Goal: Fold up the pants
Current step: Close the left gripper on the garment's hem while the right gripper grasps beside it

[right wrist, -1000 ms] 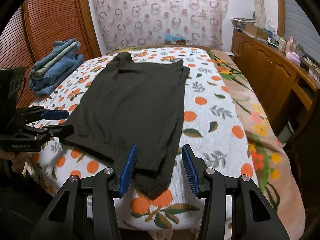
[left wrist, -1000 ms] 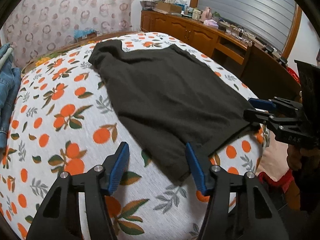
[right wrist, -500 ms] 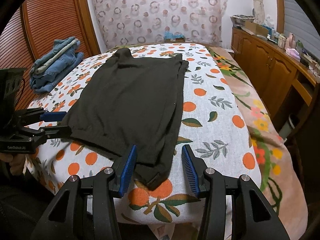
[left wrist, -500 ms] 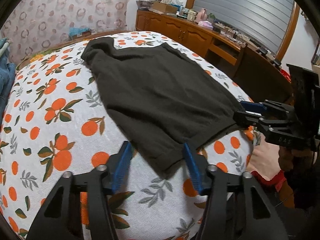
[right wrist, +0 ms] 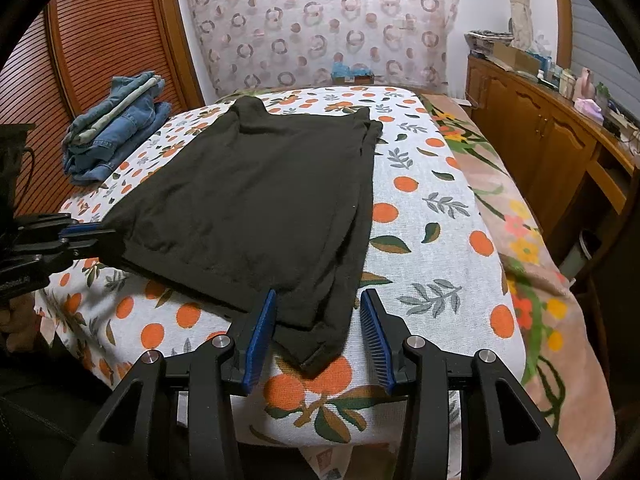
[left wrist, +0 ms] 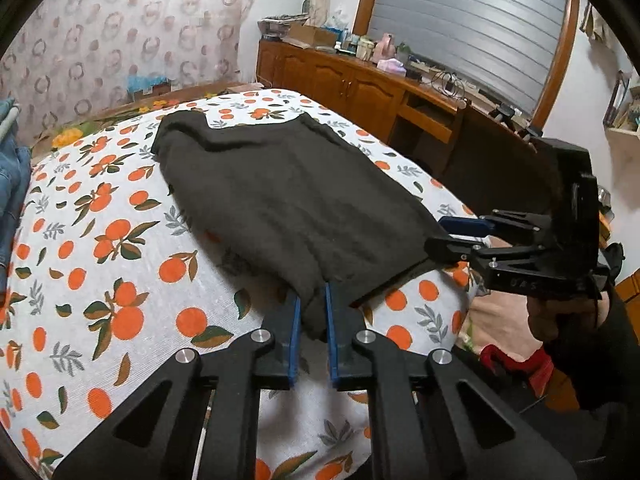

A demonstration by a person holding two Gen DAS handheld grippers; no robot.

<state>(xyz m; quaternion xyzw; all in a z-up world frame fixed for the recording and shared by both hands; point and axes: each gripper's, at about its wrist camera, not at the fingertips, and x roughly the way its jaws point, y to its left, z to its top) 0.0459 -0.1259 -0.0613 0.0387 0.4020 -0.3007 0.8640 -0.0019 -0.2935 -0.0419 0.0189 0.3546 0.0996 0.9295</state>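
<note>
On the orange-print bedspread dark pants lie flat. Left gripper: jaws have just been closing and pinch one near corner. Right gripper: jaws apart, astride the other corner, pads clear of cloth. Lettering on its body is unreadable. Folded jeans sit stacked far left.
</note>
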